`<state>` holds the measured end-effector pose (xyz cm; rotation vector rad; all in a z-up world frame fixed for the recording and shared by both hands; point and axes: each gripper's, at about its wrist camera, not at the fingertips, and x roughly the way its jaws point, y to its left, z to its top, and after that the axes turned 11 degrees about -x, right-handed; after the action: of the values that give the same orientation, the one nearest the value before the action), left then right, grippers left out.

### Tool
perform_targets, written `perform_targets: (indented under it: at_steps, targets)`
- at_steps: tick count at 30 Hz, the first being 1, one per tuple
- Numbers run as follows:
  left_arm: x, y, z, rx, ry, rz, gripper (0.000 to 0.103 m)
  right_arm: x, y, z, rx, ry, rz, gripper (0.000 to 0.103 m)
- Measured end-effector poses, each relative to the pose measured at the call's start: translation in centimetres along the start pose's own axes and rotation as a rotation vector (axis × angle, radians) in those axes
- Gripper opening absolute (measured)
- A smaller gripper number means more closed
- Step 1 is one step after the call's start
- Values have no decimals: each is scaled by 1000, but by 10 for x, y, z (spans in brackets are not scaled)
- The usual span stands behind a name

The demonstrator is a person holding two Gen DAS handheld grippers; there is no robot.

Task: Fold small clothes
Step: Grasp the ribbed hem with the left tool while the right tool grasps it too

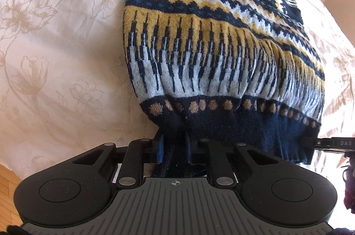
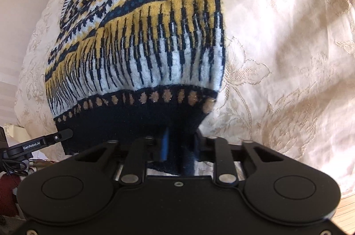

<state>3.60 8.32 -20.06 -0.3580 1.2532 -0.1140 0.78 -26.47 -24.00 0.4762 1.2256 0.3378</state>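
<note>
A patterned knit sweater [image 1: 213, 46] is lying on a bed [image 1: 55, 46] with a cream floral cover, filling the centre of both frames. The left claw [image 1: 173, 147] is pinching its dark hem at lower centre. The right claw [image 2: 179, 146] is gripping the same hem likewise.

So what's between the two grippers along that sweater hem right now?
Only the navy ribbed hem of the patterned sweater, spanning from the left gripper to the right gripper. The left wrist view shows nothing else between them; the right wrist view agrees.
</note>
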Motion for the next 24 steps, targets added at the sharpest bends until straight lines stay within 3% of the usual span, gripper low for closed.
perform_targets:
  at_steps: [11,17,24]
  targets:
    - [-55,-16,18,-43,-100,-81,9,-60,16,18,-17,-150,152,12]
    - [-85,-36,54,-80,-208,-124,9,-91,21,63,3,-281,217,12]
    - [-93,-52,119,-128,-328,-163,9,-89,15,139,26,-377,273,12]
